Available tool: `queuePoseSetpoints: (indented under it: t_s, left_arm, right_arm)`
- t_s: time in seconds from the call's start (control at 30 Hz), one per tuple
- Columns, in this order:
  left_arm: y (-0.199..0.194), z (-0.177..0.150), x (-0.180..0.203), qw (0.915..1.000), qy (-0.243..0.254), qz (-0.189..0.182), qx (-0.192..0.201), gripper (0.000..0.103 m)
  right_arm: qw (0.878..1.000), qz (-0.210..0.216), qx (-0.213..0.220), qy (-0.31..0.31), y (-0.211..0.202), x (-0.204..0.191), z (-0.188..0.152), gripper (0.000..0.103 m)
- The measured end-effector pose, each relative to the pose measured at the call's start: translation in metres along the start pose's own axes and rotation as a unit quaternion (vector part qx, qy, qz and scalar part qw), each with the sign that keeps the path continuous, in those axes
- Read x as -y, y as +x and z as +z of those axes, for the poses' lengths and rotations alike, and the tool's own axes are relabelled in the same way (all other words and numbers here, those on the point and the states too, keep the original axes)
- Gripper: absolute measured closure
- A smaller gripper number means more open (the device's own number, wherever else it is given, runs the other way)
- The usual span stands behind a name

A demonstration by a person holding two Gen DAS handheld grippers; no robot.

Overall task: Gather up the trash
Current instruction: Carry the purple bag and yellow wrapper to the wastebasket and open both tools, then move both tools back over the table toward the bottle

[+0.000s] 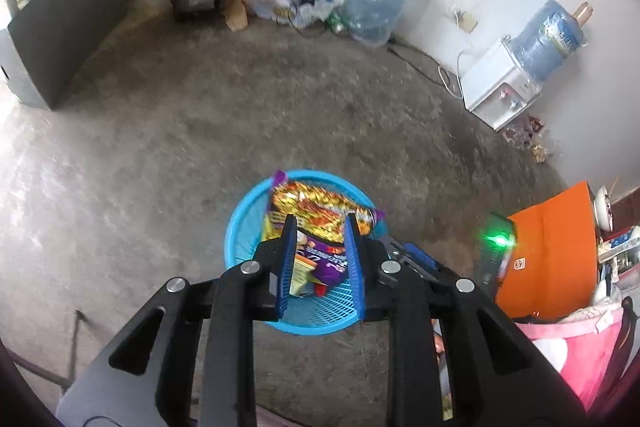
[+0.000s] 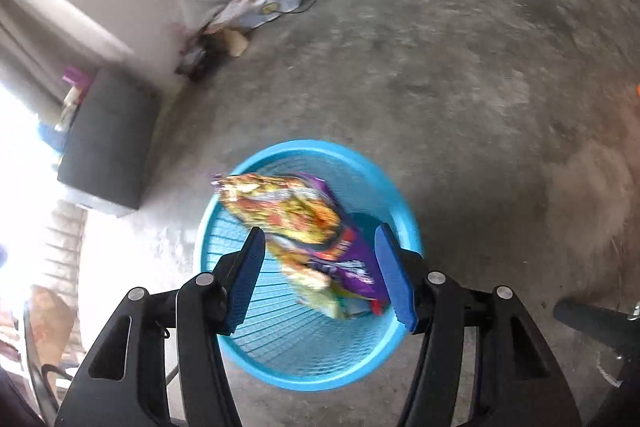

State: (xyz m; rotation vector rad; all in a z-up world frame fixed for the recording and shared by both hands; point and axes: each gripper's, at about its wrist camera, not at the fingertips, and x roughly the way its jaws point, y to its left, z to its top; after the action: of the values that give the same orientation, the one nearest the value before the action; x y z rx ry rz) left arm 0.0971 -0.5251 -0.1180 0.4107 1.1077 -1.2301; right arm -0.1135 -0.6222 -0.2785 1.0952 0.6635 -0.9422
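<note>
The right gripper (image 2: 320,267) hangs open above the blue basket (image 2: 404,203), its pads clear of the snack wrapper (image 2: 304,223) lying below and between them inside the basket. The wrapper's long axis runs slantwise from the far rim toward the near wall. The left gripper (image 1: 320,259) is also open, empty, over the same basket (image 1: 236,227), about equally near.

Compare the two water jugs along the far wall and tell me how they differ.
The floor jug stands upright on the concrete, neck up; the dispenser jug sits tilted on the white water dispenser. The floor jug is wrapped in crinkled clear plastic and looks pale; the dispenser jug looks deeper blue and carries a label. Both are large blue bottles set against the same white wall.
</note>
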Motion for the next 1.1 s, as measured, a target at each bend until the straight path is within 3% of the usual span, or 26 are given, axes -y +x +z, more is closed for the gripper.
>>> queuePoseSetpoints:
  t_s: [0.2,0.43,0.63,0.8,0.93,1.1]
  left_arm:
    - [-0.089,-0.002,0.0,0.998,0.018,0.022,0.057,0.072]
    - [-0.177,-0.029,0.006,0.9902,0.025,0.063,0.123,0.063]
    - [-0.244,-0.073,0.005,0.9812,0.017,0.098,0.165,0.054]
    - [-0.292,-0.111,-0.005,0.9704,-0.005,0.129,0.204,0.048]
    - [-0.333,-0.148,-0.02,0.9565,-0.032,0.166,0.238,0.046]
    - [-0.361,-0.188,-0.046,0.9467,-0.077,0.195,0.244,0.046]
  right_arm:
    - [1.0,0.017,0.001,-0.019,-0.012,-0.023,-0.013,0.05]
    - [0.996,0.053,0.037,-0.055,-0.082,-0.056,-0.034,0.05]
    - [0.988,0.077,0.074,-0.109,-0.143,-0.095,-0.042,0.05]
    - [0.98,0.1,0.087,-0.151,-0.186,-0.13,-0.054,0.05]
    - [0.971,0.126,0.074,-0.189,-0.213,-0.162,-0.076,0.046]
    - [0.945,0.152,0.052,-0.286,-0.243,-0.207,-0.126,0.037]
